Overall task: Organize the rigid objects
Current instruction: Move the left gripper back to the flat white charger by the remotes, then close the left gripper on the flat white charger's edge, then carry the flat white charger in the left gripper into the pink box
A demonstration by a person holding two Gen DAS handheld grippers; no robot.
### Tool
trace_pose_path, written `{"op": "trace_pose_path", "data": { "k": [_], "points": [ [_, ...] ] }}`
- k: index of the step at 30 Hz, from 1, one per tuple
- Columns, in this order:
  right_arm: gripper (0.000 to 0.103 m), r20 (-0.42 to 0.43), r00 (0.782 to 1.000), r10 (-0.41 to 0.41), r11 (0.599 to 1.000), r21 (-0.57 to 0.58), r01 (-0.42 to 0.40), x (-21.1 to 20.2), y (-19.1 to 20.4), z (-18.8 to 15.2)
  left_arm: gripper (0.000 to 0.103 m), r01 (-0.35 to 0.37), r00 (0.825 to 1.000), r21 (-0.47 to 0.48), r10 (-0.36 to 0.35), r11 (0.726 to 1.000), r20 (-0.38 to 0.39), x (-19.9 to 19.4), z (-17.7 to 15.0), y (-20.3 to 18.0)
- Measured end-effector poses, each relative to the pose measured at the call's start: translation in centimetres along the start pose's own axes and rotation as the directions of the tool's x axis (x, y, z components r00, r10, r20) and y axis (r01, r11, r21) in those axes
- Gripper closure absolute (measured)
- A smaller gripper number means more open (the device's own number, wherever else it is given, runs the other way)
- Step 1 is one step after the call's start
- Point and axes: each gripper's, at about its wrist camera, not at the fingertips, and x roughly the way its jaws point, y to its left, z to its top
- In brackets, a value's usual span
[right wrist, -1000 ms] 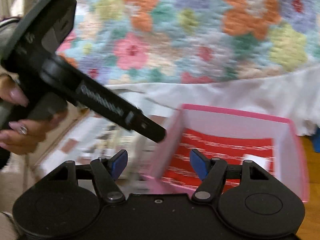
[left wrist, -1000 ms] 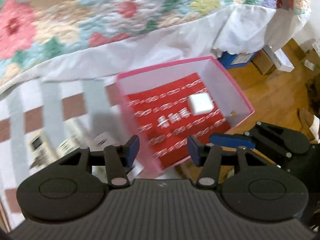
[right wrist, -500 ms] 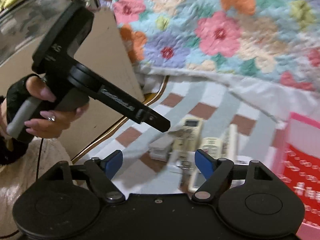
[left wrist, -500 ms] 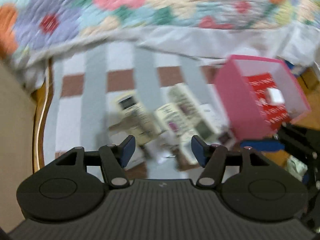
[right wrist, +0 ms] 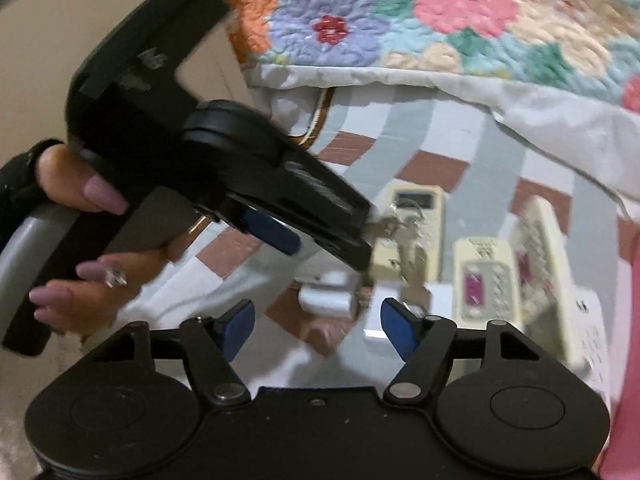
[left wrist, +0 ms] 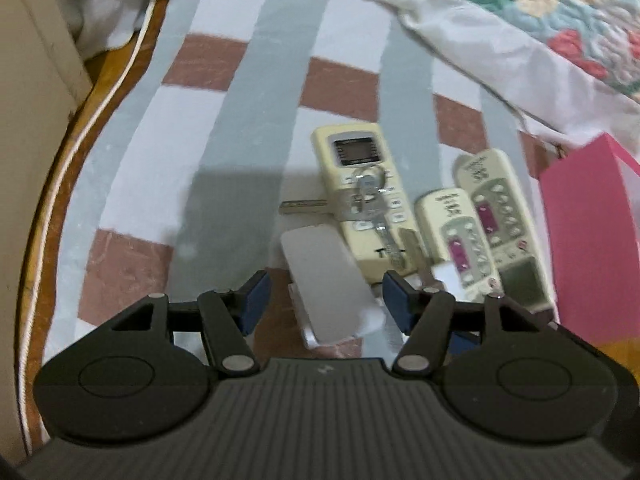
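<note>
Pink box (left wrist: 588, 236) now sidelined; three remotes (left wrist: 362, 192), one key bunch (left wrist: 370, 200).

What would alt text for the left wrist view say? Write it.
An open left gripper hovers over a small grey-white case on a checked cloth. Beyond lie three cream remotes, keys across one, and a pink box at right.

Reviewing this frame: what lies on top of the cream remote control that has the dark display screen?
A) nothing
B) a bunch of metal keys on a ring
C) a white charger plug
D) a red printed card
B: in the left wrist view a bunch of metal keys on a ring lies across the buttons of the cream remote control with the dark display, on the checked cloth.
</note>
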Motion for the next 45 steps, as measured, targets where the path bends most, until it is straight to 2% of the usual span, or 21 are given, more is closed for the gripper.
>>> {"op": "trace_pose_path", "data": {
  "k": [3,4,5,6,7,11,15,18,21,24,26,28,33,34,35,36,38,43,45],
  "points": [
    [0.032,-0.019,0.999,-0.028,0.999,-0.037,0.028,2.0,0.5,0.6,0.045,0.016,1.0,-0.057,-0.017,0.998,-0.017,1.1,0.1,1.0],
    [0.038,-0.028,0.999,-0.038,0.998,-0.042,0.037,2.7,0.6,0.8,0.049,0.035,0.999,-0.078,-0.036,0.996,-0.015,1.2,0.1,1.4],
    [0.043,-0.038,0.998,-0.047,0.998,-0.042,0.045,3.3,0.6,0.9,0.061,0.07,0.997,-0.1,-0.072,0.992,-0.018,1.3,0.1,1.8],
    [0.046,-0.045,0.998,-0.054,0.998,-0.037,0.052,3.7,0.5,0.9,0.064,0.092,0.995,-0.124,-0.095,0.988,-0.025,1.3,0.2,2.1],
    [0.049,-0.038,0.997,-0.066,0.997,-0.033,0.064,3.9,0.5,0.9,0.064,0.093,0.995,-0.136,-0.098,0.986,-0.028,1.4,0.2,2.3],
    [0.049,-0.018,0.998,-0.064,0.998,0.01,0.064,3.9,0.4,0.7,0.065,0.106,0.994,-0.148,-0.11,0.983,-0.024,1.4,0.1,2.8],
    [0.049,-0.014,0.998,-0.059,0.998,0.023,0.059,3.2,0.8,0.4,0.065,0.09,0.996,-0.114,-0.092,0.989,-0.014,0.7,-0.3,2.2],
    [0.046,-0.007,1.0,-0.017,0.998,0.066,0.017,2.5,0.4,0.3,0.065,0.099,0.995,-0.098,-0.1,0.99,-0.003,-0.3,-0.9,2.0],
    [0.041,-0.005,1.0,0.01,0.996,0.087,-0.009,1.9,0.4,0.0,0.066,0.143,0.99,-0.114,-0.142,0.983,0.015,-1.5,-1.2,2.1],
    [0.029,0.013,1.0,0.009,0.996,0.088,-0.01,1.2,0.5,-0.1,0.068,0.169,0.986,-0.097,-0.168,0.981,0.023,-2.4,-1.5,1.8],
    [0.028,0.015,1.0,0.009,0.996,0.092,-0.011,1.1,0.5,-0.1,0.097,0.195,0.981,-0.084,-0.195,0.977,0.009,-2.5,-1.7,1.5],
    [0.028,0.011,1.0,-0.001,0.995,0.097,0.0,1.3,0.3,-0.1,0.098,0.225,0.973,-0.089,-0.228,0.97,-0.028,-2.2,-1.9,1.2],
    [0.03,0.007,0.999,-0.032,0.996,0.085,0.032,1.8,0.3,-0.3,0.098,0.214,0.976,-0.051,-0.216,0.975,-0.035,-1.8,-2.5,0.2],
    [0.032,0.007,0.999,-0.034,0.996,0.084,0.034,1.9,0.3,-0.2,0.098,0.214,0.976,-0.05,-0.216,0.976,-0.035,-1.8,-2.5,0.1],
    [0.045,0.006,0.999,-0.043,0.996,0.077,0.043,1.9,0.4,-0.2,0.098,0.21,0.977,-0.052,-0.212,0.976,-0.032,-1.8,-2.5,0.1],
    [0.047,-0.005,0.998,-0.068,0.995,0.07,0.068,2.0,0.5,-0.2,0.098,0.209,0.977,-0.053,-0.211,0.977,-0.032,-1.7,-2.5,0.2],
    [0.061,-0.019,0.995,-0.098,0.994,0.048,0.098,2.0,0.8,-0.4,0.098,0.215,0.976,-0.063,-0.216,0.975,-0.025,-1.8,-2.5,0.5],
    [0.077,-0.008,0.994,-0.106,0.991,0.078,0.107,0.9,0.7,-1.5,0.095,0.245,0.969,-0.074,-0.247,0.967,-0.022,-1.8,-2.6,0.4],
    [0.08,-0.003,0.994,-0.108,0.992,0.069,0.108,0.4,0.8,-1.7,0.095,0.239,0.97,-0.061,-0.241,0.969,-0.018,-2.1,-2.9,-0.2]
  ]
}}
